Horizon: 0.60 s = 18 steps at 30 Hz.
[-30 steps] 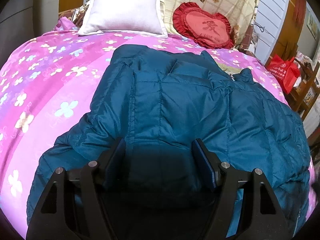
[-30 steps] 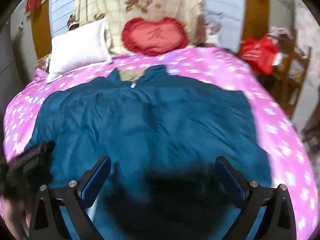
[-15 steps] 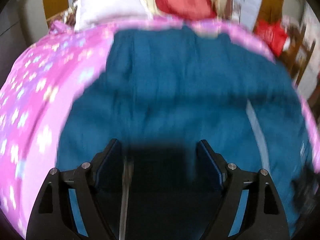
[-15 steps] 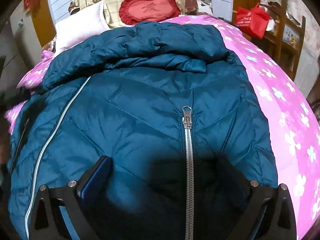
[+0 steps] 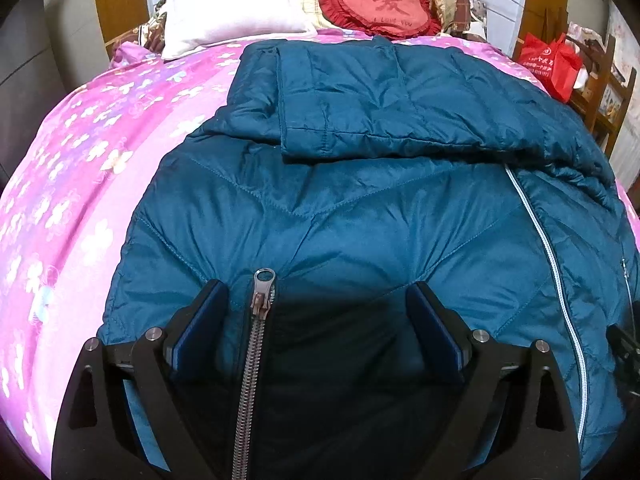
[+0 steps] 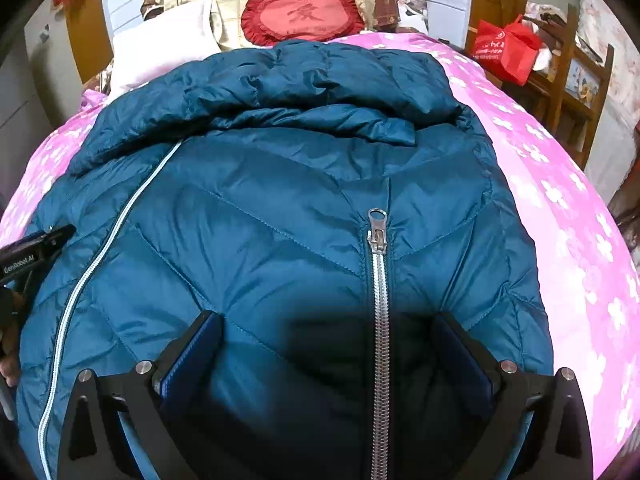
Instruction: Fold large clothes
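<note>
A large teal puffer jacket (image 5: 360, 208) lies spread on the pink flowered bedspread (image 5: 80, 184). One sleeve (image 5: 360, 100) is folded across its top. My left gripper (image 5: 318, 306) hovers low over the near part of the jacket. Its jaws are opening, with puffy fabric and a pocket zipper (image 5: 260, 300) between the fingers, and the pads are not pressing. My right gripper (image 6: 330, 332) stands open over the same jacket (image 6: 280, 208), beside another pocket zipper (image 6: 378, 240). The pale main zipper (image 6: 100, 256) runs down the left. The left gripper's body (image 6: 28, 248) shows at that edge.
A white pillow (image 5: 232, 8) and a red heart cushion (image 5: 380, 4) lie at the head of the bed. A red bag (image 6: 504, 48) and a wooden rack (image 6: 576, 80) stand to the right of the bed. Bare bedspread (image 6: 568, 220) flanks the jacket.
Both grippers have come in lower and closer over the jacket, so its pocket zippers now lie under them. The left jaws stand wider than before.
</note>
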### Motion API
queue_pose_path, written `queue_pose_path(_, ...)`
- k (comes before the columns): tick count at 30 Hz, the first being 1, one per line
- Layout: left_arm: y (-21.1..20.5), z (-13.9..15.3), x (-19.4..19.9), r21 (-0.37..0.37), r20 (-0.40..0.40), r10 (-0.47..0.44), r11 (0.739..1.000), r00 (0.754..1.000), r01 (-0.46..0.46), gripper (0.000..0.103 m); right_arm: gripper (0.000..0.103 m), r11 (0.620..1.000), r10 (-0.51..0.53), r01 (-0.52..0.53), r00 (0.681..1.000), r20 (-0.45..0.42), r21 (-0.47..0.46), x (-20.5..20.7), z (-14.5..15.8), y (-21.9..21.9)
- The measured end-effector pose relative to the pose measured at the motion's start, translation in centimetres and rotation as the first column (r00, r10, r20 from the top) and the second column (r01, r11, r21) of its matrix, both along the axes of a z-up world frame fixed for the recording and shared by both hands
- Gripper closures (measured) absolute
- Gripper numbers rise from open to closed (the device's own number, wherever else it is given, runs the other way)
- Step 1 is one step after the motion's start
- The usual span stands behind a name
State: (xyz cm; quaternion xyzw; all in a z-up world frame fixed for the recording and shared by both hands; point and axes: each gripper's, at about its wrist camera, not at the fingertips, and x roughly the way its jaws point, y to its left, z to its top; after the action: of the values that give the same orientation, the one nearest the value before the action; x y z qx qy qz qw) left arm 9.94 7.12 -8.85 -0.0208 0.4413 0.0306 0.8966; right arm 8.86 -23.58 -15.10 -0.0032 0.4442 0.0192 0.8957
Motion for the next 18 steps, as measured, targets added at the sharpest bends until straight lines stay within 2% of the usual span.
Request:
queue_pose_path(5, 0.8, 0.8, -2.0, -0.016, -0.052, -0.022, 1.0, 0.998, 0.021, 0.011, 0.0, 1.0, 0.007, -0.007, 1.0, -0.024, 0.014, -1.8, 0.3, -0.1)
queue_pose_path(10, 2.1, 0.9, -7.6, -0.04, -0.084, -0.102, 0.994, 0.991, 0.098, 0.011, 0.0, 0.998, 0.05, -0.05, 0.998, -0.026, -0.022, -7.0, 0.6, 0.4)
queue_pose_path(12, 2.7, 0.8, -10.0, -0.042, -0.09, -0.13, 0.991, 0.987, 0.127, 0.011, 0.0, 0.999, 0.046, -0.046, 0.999, -0.029, -0.002, -8.6, 0.6, -0.1)
queue_pose_path(18, 3.4, 0.5, -15.2, -0.041, -0.044, -0.149, 0.988, 0.988, 0.147, 0.011, 0.0, 1.0, 0.021, -0.021, 1.0, -0.008, -0.003, -12.9, 0.0, -0.6)
